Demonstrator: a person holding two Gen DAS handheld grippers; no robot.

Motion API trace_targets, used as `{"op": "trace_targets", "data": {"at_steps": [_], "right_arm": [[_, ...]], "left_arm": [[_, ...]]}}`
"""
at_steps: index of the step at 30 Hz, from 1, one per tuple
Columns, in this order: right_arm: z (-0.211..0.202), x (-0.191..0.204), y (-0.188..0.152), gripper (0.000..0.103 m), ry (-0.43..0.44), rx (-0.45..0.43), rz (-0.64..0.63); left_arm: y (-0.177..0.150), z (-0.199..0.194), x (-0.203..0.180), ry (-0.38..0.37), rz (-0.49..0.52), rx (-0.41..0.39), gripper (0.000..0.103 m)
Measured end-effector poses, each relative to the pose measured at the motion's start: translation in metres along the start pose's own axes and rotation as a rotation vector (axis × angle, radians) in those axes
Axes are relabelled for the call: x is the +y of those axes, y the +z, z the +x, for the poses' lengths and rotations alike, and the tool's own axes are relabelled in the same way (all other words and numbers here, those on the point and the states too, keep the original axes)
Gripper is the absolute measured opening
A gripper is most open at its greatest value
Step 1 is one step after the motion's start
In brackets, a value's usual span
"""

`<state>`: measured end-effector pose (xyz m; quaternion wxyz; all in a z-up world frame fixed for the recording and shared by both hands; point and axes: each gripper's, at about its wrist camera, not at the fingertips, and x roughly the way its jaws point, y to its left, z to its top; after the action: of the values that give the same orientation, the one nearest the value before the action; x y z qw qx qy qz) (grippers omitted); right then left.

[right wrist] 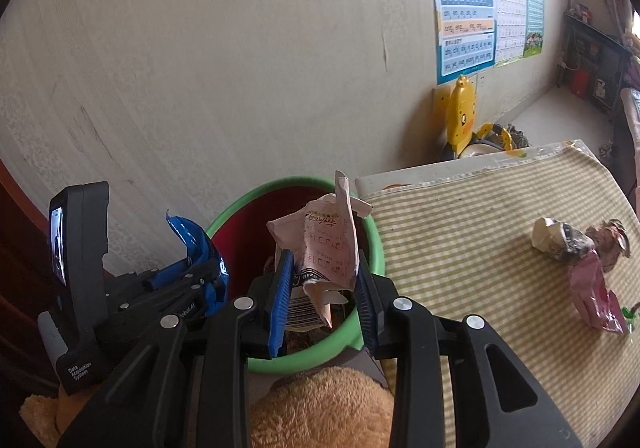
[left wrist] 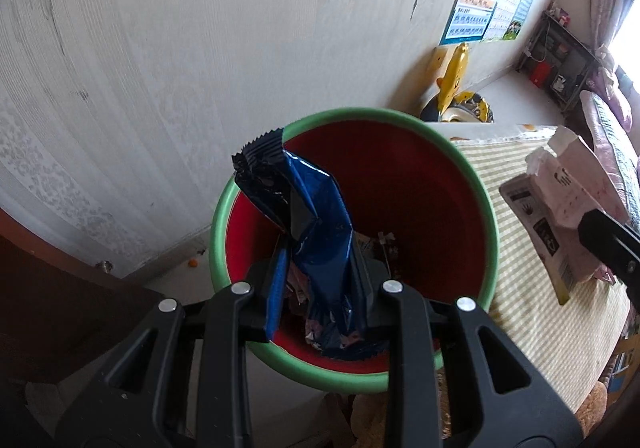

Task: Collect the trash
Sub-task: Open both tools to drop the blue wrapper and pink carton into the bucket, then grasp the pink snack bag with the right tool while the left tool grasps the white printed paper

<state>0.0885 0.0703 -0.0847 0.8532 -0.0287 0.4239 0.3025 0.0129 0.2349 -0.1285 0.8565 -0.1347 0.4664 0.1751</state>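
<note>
A red bin with a green rim stands against the wall beside the table. My left gripper is over its mouth, shut on a crumpled dark blue wrapper that sticks up past the far rim. Some scraps lie at the bin's bottom. My right gripper is over the same bin rim, shut on a crushed pink and white carton with a barcode. In the left wrist view that carton shows at the right, above the table's edge. The left gripper's fingers and the blue wrapper show at the left.
A table with a green-striped cloth lies to the right, bearing a crumpled paper wad and a pink wrapper. A brown plush is right below the grippers. A yellow duck toy stands by the wall.
</note>
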Motion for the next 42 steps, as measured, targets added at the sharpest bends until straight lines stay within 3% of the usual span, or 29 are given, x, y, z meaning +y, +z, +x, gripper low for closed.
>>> {"op": "trace_targets", "data": {"at_steps": [2,3,6,10,13,19,21,24,26,29,31,33,37,42], "right_arm": [[0.005,0.001,0.0,0.036,0.009,-0.001,0.003],[0.006,0.0,0.0,0.036,0.013,0.0,0.002],[0.009,-0.002,-0.001,0.045,0.024,0.001,0.01],[0.003,-0.013,-0.005,0.047,0.021,-0.008,0.037],[-0.007,-0.034,-0.011,0.047,-0.028,-0.02,0.056],[-0.029,-0.122,-0.027,0.053,-0.276,-0.035,0.142],[-0.032,-0.163,-0.032,0.061,-0.376,-0.006,0.171],[-0.025,-0.208,-0.039,0.066,-0.458,0.072,0.189],[-0.01,-0.235,-0.049,0.068,-0.48,0.163,0.192],[0.006,-0.251,-0.058,0.068,-0.504,0.214,0.162],[0.013,-0.256,-0.066,0.064,-0.494,0.223,0.138],[0.015,-0.262,-0.074,0.025,-0.467,0.221,0.145],[-0.02,-0.268,-0.086,0.022,-0.395,0.13,0.24],[-0.084,-0.262,-0.115,0.023,-0.336,-0.015,0.352]], "left_arm": [[0.0,0.004,0.002,0.005,-0.008,0.015,0.041],[0.0,0.004,0.004,0.003,-0.026,0.008,0.055],[0.0,0.003,0.008,-0.002,-0.056,-0.007,0.065],[0.0,0.002,0.002,-0.003,-0.036,0.001,0.066],[0.0,0.001,-0.005,-0.013,-0.012,0.005,0.066],[-0.001,-0.003,-0.029,-0.023,0.04,0.007,0.066],[-0.001,-0.005,-0.04,-0.03,0.064,0.0,0.066],[0.001,-0.008,-0.064,-0.062,0.103,-0.008,0.069],[0.005,-0.009,-0.084,-0.099,0.126,-0.005,0.07],[0.014,-0.008,-0.121,-0.157,0.155,0.002,0.076],[0.019,-0.008,-0.145,-0.181,0.178,-0.005,0.079],[0.026,-0.01,-0.18,-0.205,0.234,-0.021,0.08],[0.033,-0.007,-0.24,-0.222,0.345,-0.04,0.09],[0.038,0.025,-0.3,-0.25,0.374,0.05,0.09]]}}
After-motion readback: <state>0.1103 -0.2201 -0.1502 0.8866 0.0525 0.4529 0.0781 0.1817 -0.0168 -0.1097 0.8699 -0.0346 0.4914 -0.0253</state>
